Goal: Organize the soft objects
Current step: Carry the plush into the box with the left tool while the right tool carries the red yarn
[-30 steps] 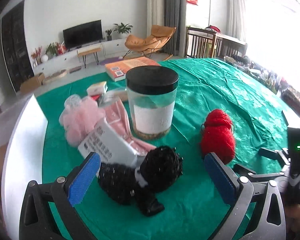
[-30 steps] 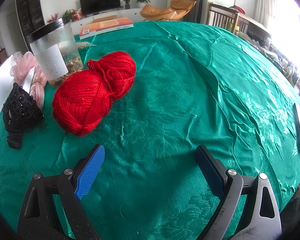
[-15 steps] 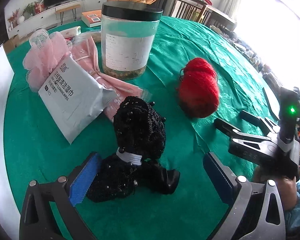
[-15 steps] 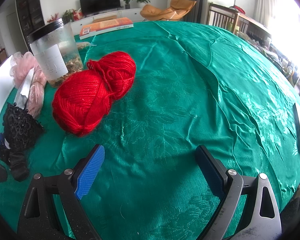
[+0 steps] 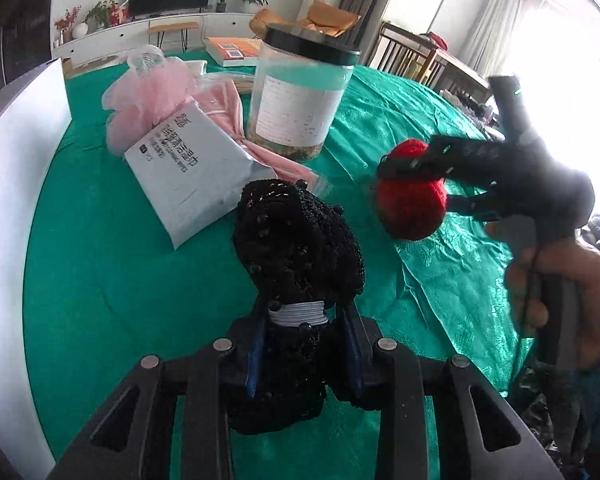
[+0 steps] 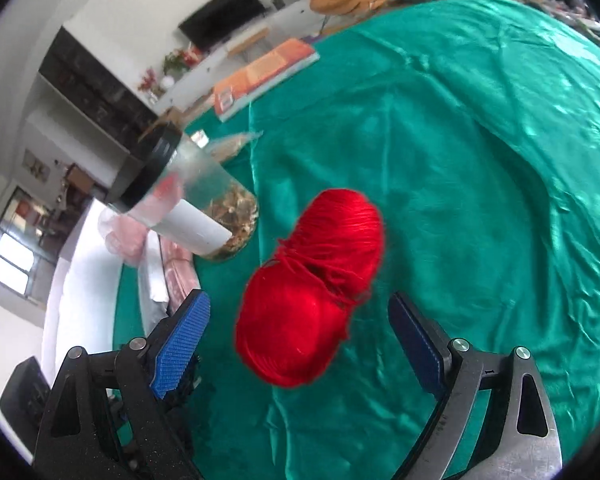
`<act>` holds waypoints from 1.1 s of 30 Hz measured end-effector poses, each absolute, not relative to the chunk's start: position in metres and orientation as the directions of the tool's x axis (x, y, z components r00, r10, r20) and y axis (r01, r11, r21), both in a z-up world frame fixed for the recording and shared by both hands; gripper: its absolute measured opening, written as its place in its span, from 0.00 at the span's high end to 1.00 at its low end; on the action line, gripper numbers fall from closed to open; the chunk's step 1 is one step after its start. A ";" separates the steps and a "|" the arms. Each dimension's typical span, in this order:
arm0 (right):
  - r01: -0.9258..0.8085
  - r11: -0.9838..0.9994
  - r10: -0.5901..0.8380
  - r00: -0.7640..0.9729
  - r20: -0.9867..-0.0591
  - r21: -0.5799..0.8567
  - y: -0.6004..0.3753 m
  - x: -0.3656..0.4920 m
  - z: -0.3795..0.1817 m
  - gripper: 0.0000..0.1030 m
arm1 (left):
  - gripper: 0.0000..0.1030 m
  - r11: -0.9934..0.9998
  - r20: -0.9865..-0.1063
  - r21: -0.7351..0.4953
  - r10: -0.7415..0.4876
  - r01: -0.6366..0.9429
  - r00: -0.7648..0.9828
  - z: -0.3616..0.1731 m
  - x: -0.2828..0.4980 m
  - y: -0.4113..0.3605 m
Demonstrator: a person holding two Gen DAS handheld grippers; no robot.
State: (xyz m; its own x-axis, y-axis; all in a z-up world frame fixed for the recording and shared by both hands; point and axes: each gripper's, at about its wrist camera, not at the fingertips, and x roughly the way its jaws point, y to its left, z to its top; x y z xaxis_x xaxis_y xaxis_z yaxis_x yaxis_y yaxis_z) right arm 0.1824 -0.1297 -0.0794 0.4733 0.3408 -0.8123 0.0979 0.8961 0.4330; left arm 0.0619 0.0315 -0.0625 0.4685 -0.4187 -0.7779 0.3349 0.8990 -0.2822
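Note:
A black beaded knit bundle [image 5: 296, 240] with a white elastic band lies on the green tablecloth [image 5: 112, 280]. My left gripper [image 5: 302, 336] is closing, and its blue pads press the bundle just below the band. A red ball of yarn [image 6: 312, 300] lies to the right of the bundle. My right gripper [image 6: 300, 336] straddles the yarn with its jaws wide and closing, and the pads stand clear of the wool. In the left wrist view the right gripper [image 5: 416, 186] reaches over the yarn [image 5: 412, 208], with a hand [image 5: 560, 280] on its handle.
A clear jar with a black lid [image 5: 300, 100] stands behind the bundle. A grey wipes pack [image 5: 184, 176], pink cloth [image 5: 228, 112] and a pink mesh puff [image 5: 148, 88] lie left of it. A white board [image 5: 16, 184] edges the table's left. An orange book [image 6: 260, 76] lies far back.
My left gripper dropped onto the black bundle and closed on it. My right gripper swung left and rolled, and the red yarn now sits between its jaws.

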 end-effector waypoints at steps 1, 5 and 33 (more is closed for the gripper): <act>0.101 0.913 0.313 0.449 -0.837 0.396 -0.124 0.187 -0.084 0.21 | 0.69 0.894 -0.762 -0.303 -0.436 0.331 0.480 -0.054 0.057 0.040; 0.070 0.950 0.234 0.485 -0.843 0.304 -0.117 0.165 -0.068 0.53 | 0.69 0.861 -0.690 -0.397 -0.509 0.319 0.515 -0.025 0.040 0.067; -0.645 0.677 0.657 0.313 -0.686 0.355 0.188 0.093 0.056 0.24 | 0.04 0.912 -0.676 -0.095 0.234 -0.398 0.699 0.014 -0.048 0.330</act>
